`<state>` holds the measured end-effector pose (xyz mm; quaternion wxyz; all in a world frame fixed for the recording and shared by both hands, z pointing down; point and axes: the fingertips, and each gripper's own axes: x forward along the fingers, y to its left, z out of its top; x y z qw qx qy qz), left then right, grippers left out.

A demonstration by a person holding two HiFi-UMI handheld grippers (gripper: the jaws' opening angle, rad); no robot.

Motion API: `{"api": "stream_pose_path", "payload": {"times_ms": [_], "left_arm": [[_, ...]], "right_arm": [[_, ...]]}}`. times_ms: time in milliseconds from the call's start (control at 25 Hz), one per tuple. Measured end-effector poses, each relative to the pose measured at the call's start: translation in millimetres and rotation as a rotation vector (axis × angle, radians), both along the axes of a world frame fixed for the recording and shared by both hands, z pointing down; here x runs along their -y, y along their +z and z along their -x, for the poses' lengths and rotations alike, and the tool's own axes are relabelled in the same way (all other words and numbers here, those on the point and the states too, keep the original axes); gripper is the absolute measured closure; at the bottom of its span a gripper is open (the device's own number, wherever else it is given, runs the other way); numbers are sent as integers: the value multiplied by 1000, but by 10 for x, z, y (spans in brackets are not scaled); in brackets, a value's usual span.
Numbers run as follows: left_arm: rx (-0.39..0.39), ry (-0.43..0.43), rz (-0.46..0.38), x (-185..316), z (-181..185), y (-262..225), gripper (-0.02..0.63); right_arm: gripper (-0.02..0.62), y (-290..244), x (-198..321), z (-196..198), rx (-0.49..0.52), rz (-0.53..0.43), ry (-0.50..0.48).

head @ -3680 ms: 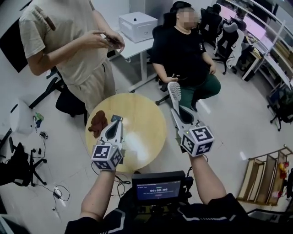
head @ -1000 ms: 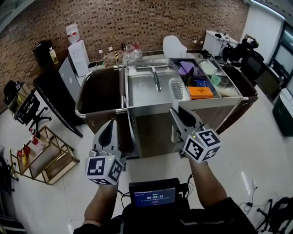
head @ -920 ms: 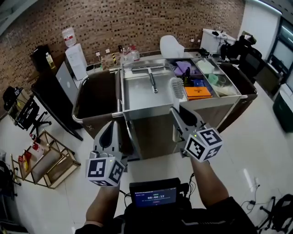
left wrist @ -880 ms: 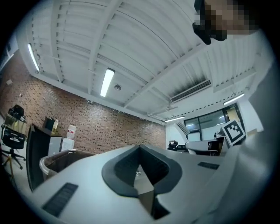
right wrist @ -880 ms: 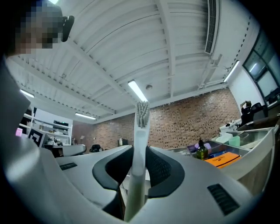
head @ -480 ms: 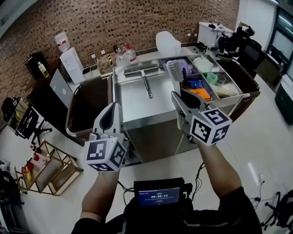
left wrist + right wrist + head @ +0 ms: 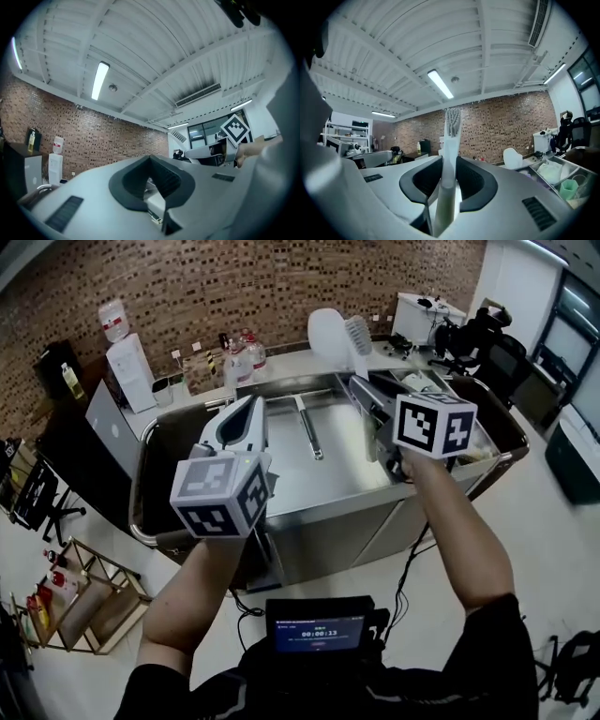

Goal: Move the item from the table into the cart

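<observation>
Item: white brush [image 7: 357,334], bristle head uppermost. Its handle is clamped between the jaws of the right gripper [image 7: 364,392]. In the right gripper view the handle [image 7: 448,159] runs straight up out of the dark pads [image 7: 423,180], which press it from both sides.

Position: brush is in the air over the cart [image 7: 292,476], above the far right part of its flat steel top, touching no part of it. The cart's right-hand compartments sit just under the right gripper's marker cube.

Left gripper [image 7: 246,418]: over the cart's left near edge, beside the dark side bin [image 7: 178,451]. Jaws closed together with nothing between them.

Surroundings: bottles [image 7: 240,356] just behind the cart, water dispenser [image 7: 116,345] beyond its left end, wooden rack [image 7: 82,598] on the floor to its left.
</observation>
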<state>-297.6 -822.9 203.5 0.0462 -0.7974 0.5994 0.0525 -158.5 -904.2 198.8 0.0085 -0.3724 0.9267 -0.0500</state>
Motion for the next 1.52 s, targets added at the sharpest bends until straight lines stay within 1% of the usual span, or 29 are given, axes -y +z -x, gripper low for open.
{"api": "stream_pose_path", "payload": {"times_ms": [80,160,240,360,480,600,720,800,880,960,1040,1160,1280,1320,1400,1520], "left_arm": [[0,-3,-8,244,148,-100,606],[7,-17,-16,475,221,-185,606],[-1,-19,-13,696,210,-240,606],[-20,-23,14,974,100,-182,606],[-15,-50,74,1290,-100,24,606],[0,-72,128,1660,-186,278,606],[-22,-93,206,2034,4,604,606],[-8,-104,249,2235,113,802,606],[1,-108,291,2408,188,991,606],[8,-111,333,2554,270,1172,606],[11,-109,366,2685,333,1343,606],[3,-109,414,2857,391,1602,606],[-11,-118,486,2999,477,1895,606],[-11,-115,496,3044,504,1958,606],[-1,-103,484,3128,533,2013,606],[6,-81,480,3229,484,2058,606]], "right_arm": [[509,-28,216,138,-25,12,14],[509,-13,440,212,-60,22,22],[509,57,675,233,-96,41,23],[509,291,1042,176,-111,125,28],[509,592,1396,51,-144,213,41],[509,863,1721,42,-199,265,55],[509,1150,2022,213,-221,339,80],[509,1351,2204,294,-243,386,100],[509,1554,2359,339,-295,415,117],[509,1759,2497,380,-336,450,136],[509,1955,2615,406,-352,493,155],[509,2242,2766,434,-397,544,173],[509,2493,2893,444,-439,581,187],[509,2552,2929,457,-445,590,189],[509,2668,2989,508,-445,613,184],[509,2829,3080,539,-464,641,178]]}}
